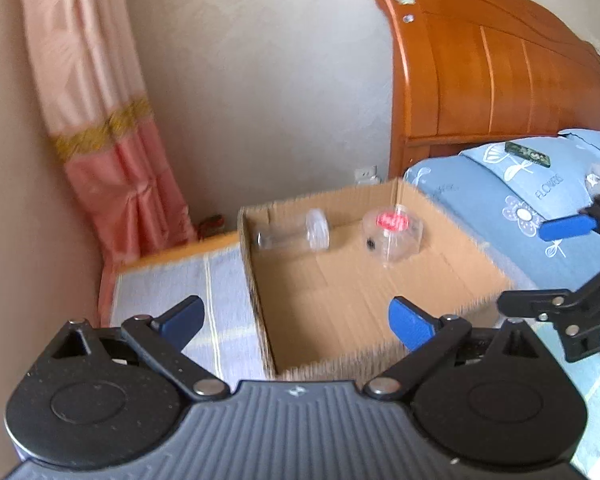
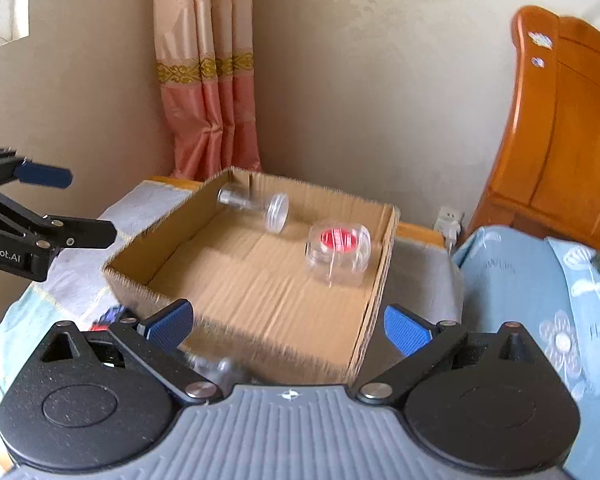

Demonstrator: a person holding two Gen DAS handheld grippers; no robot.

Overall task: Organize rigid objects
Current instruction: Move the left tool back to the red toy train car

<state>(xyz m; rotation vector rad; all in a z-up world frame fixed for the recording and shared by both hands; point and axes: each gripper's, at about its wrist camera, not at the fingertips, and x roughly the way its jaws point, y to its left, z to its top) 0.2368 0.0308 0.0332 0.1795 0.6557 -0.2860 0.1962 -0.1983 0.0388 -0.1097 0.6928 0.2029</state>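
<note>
An open cardboard box (image 1: pixel 340 280) sits on a low stand covered with a pale checked cloth (image 1: pixel 188 292), wedged between a pink curtain (image 1: pixel 100 120) on the left and a bed with a blue flowered pillow (image 1: pixel 520 188) and an orange wooden headboard (image 1: pixel 492 64) on the right. Two clear plastic items lie inside the box toward its far wall: a slim clear bottle (image 1: pixel 296 232) on its side at the far left, and a squat clear jar with a red lid (image 1: pixel 392 232) to its right, the two apart from each other. The left gripper (image 1: pixel 296 322) hovers over the near edge of the box with its blue pads spread wide and nothing between them. The right gripper (image 2: pixel 288 326) also hangs above the near rim, jaws fully spread and empty. In the left wrist view the right gripper shows at the right edge, over the bedding; in the right wrist view the left gripper shows at the left edge, beside the box. Another clear item (image 2: pixel 216 368), blurred, lies just outside the box's near wall, below the right gripper; a wall socket (image 2: pixel 448 220) sits low beyond the box
</note>
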